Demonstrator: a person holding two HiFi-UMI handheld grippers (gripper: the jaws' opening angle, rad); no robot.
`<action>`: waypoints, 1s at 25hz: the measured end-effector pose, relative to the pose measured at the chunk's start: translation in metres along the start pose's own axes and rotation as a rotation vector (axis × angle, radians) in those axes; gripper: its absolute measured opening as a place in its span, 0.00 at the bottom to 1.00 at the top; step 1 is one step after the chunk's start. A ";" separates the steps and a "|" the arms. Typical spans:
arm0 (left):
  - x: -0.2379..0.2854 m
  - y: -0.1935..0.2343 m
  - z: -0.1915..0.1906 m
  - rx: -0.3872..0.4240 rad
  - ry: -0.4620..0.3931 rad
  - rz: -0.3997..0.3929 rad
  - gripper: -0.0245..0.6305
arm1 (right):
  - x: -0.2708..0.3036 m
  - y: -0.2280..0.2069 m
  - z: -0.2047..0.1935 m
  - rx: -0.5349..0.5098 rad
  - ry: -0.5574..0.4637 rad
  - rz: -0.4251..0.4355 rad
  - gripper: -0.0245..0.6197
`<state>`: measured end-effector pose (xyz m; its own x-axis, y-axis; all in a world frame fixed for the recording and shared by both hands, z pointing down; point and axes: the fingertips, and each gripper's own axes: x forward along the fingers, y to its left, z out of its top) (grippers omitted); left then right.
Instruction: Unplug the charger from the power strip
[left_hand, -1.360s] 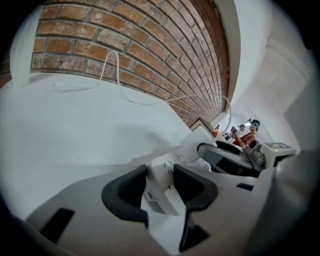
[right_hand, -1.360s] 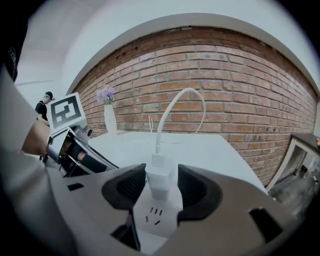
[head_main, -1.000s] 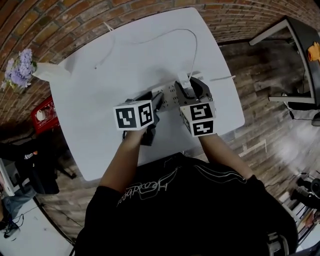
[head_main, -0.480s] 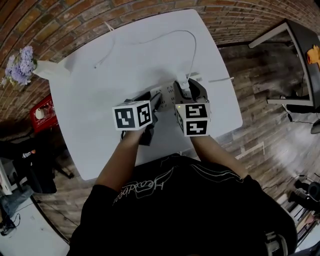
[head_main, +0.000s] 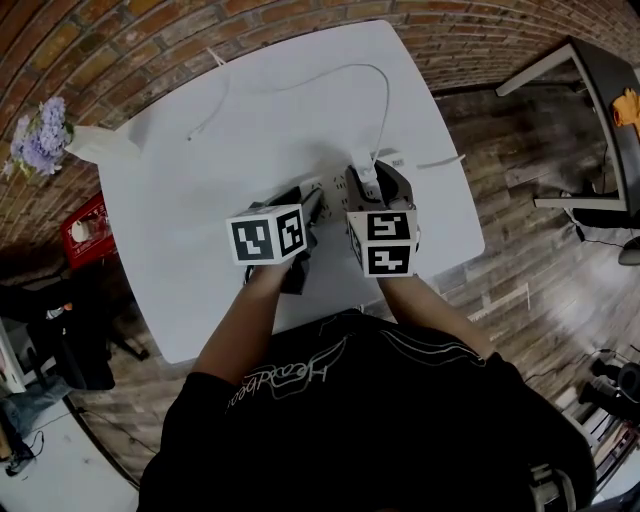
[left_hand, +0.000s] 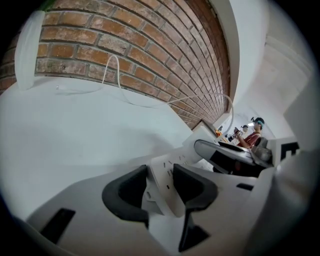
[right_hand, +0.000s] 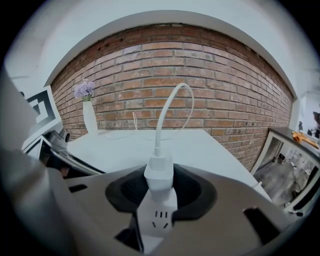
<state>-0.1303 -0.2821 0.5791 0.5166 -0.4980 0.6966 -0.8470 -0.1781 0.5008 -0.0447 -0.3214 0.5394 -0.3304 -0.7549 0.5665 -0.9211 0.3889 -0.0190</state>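
Note:
A white power strip (head_main: 333, 189) lies near the middle of the white table (head_main: 200, 220). A white charger (head_main: 367, 170) stands plugged into it, and its cable (head_main: 385, 95) loops away toward the brick wall. My left gripper (left_hand: 160, 187) is clamped across one end of the power strip (left_hand: 161, 180), dark pads against both sides. In the right gripper view the charger (right_hand: 159, 175) stands upright on the strip (right_hand: 157, 216). My right gripper (right_hand: 159, 189) has just been closing, and its pads now press the charger's sides.
A white vase of purple flowers (head_main: 42, 135) stands at the table's far left corner. The table's right edge (head_main: 470, 200) runs close to my right gripper. A red box (head_main: 85, 230) sits on the floor at left, a dark desk (head_main: 600, 90) at right.
My right gripper has rolled a little, its marker cube shifting left toward the left one, still around the charger. The left gripper and the strip have not moved.

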 end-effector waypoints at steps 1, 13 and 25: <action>0.000 0.000 0.000 -0.003 0.002 -0.008 0.30 | 0.000 -0.001 -0.001 0.017 0.003 0.015 0.22; 0.001 0.001 -0.001 -0.026 0.014 -0.017 0.30 | -0.002 0.000 -0.001 0.017 0.009 0.016 0.22; 0.001 0.001 -0.001 -0.039 0.004 -0.012 0.30 | -0.002 0.001 0.001 -0.008 0.018 0.017 0.22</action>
<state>-0.1305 -0.2820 0.5803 0.5273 -0.4926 0.6923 -0.8352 -0.1508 0.5288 -0.0450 -0.3197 0.5371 -0.3424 -0.7383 0.5811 -0.9136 0.4059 -0.0227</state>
